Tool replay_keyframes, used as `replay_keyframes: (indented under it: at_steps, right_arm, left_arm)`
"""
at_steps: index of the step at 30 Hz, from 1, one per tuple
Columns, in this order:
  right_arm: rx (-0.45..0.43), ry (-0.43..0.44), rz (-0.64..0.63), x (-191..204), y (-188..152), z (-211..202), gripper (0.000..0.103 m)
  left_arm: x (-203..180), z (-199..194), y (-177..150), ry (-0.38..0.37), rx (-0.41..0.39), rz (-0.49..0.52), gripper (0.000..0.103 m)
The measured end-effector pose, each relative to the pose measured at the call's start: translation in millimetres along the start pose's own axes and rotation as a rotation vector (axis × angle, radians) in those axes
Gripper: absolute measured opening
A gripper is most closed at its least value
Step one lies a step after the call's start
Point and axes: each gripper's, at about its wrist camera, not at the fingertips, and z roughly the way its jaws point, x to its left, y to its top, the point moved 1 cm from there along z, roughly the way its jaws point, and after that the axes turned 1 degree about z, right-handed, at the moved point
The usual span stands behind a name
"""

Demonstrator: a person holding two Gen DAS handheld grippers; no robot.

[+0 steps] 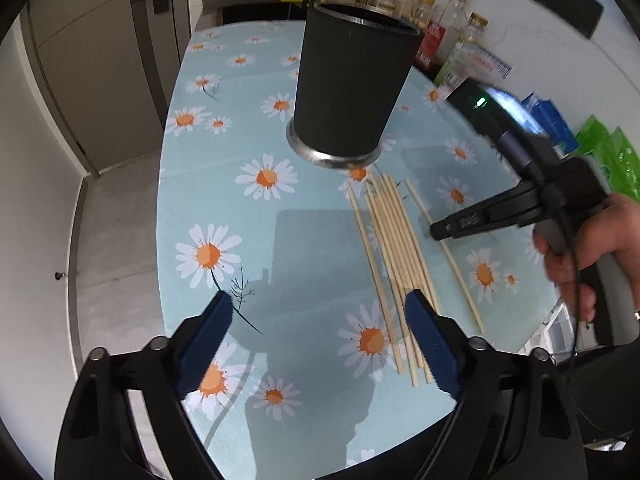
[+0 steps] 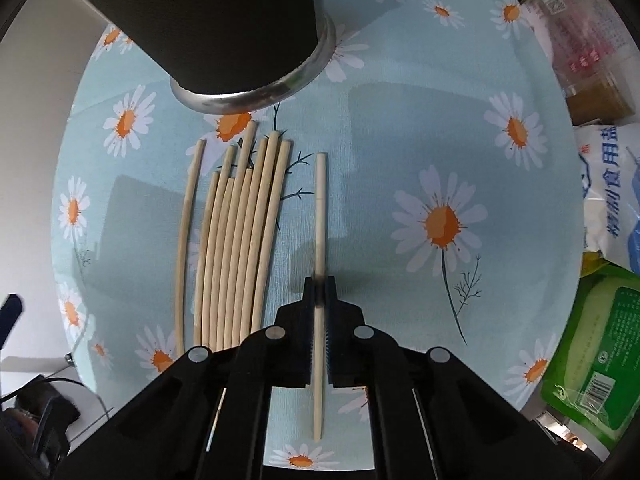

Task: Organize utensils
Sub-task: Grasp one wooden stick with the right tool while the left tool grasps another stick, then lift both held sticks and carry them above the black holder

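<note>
While upright, holder (image 1: 352, 88) contents unseen | right gripper (image 2: 319, 292) clamps 1 chopstick (image 2: 320, 208)

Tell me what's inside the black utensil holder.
The black utensil holder shows only its metal rim and a dark strip of inner wall. Nothing sticks out above it; the bottom is hidden from both cameras.

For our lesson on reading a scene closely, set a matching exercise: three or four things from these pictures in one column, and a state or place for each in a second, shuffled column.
Things
1. left claw
2. right claw
3. black holder
4. bundle of chopsticks

States or places
A. upright on a metal base
B. lying loose on the daisy tablecloth
C. shut on a single chopstick
D. open, holding nothing

Pairs: 1-D, 2-C, 3-A, 4-B
</note>
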Motion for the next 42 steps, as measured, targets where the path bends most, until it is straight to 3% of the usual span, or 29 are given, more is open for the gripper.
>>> replay_keyframes:
  at_steps: [10,13,18,24,29,42]
  right_arm:
    - [-0.072,0.218,-0.009,-35,-13,-45,0.005]
    - [-0.102,0.282,-0.027,-38,-16,-62,0.005]
    - [-0.146,0.308,-0.06,-44,-18,-79,0.005]
    - [-0.143,0.349,-0.059,-62,-15,-79,0.005]
    - [-0.142,0.382,-0.073,-68,-18,-80,0.005]
    - [-0.143,0.466,-0.067,-74,-19,-77,0.005]
  left_arm:
    - [-15,25,21,0.0,0.113,-0.023,0.061]
    - [-18,42,31,-0.015,0.173,-0.044,0.046]
    - [-37,71,43,-0.05,0.264,-0.037,0.035]
    - [-40,95,52,0.001,0.316,-0.06,0.023]
    - [-39,106,50,-0.011,0.353,-0.088,0.014]
    - [-35,128,50,0.014,0.399,-0.16,0.004]
